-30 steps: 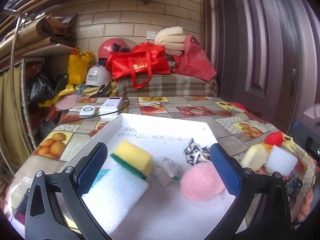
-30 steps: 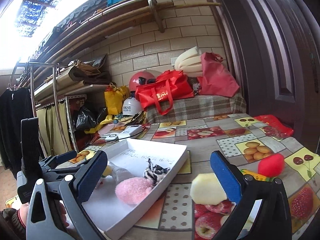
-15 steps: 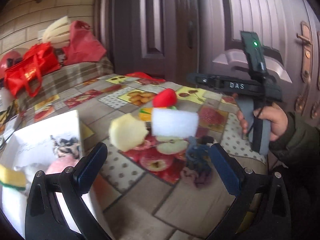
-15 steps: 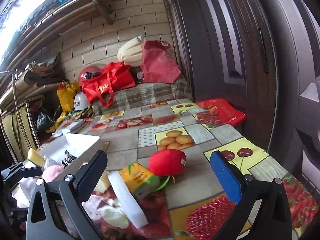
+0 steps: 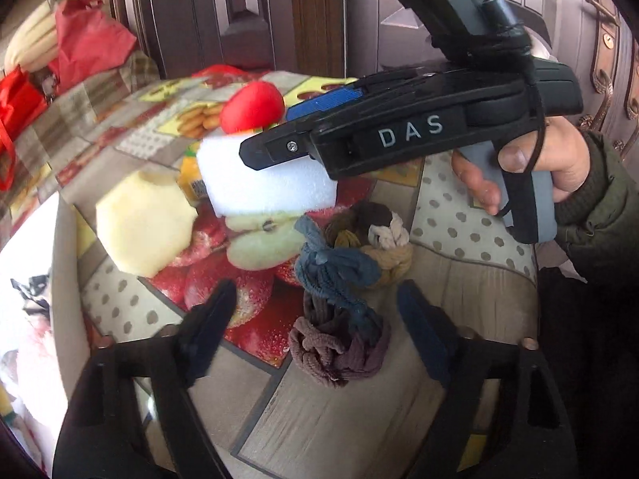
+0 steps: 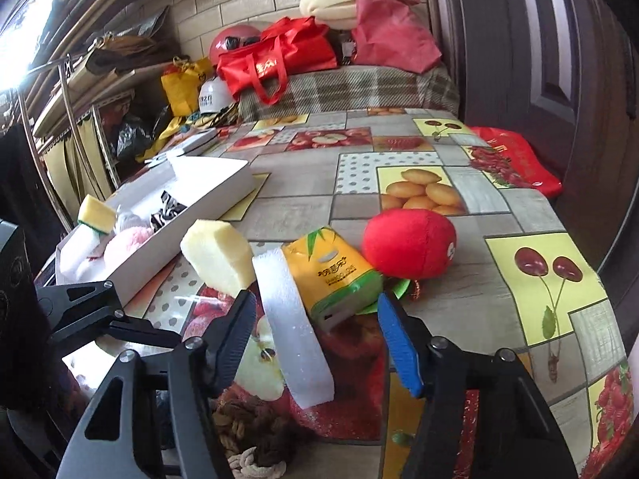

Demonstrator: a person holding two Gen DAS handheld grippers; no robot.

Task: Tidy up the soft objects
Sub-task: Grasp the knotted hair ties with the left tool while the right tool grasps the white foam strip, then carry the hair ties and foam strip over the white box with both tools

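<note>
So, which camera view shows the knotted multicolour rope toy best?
The left wrist view: the knotted multicolour rope toy lies whole and unobstructed on the fruit-print tablecloth, near the centre of the picture. The right wrist view shows only its brown and cream part at the bottom edge, behind that tool's frame.

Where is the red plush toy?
In the right wrist view, the red plush toy lies on the table ahead, right of the yellow tissue pack, touching it.

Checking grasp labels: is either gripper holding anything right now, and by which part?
Nothing is held. The left gripper is open around the knotted rope toy, not closed on it. The right gripper is open around the white foam block.
</note>
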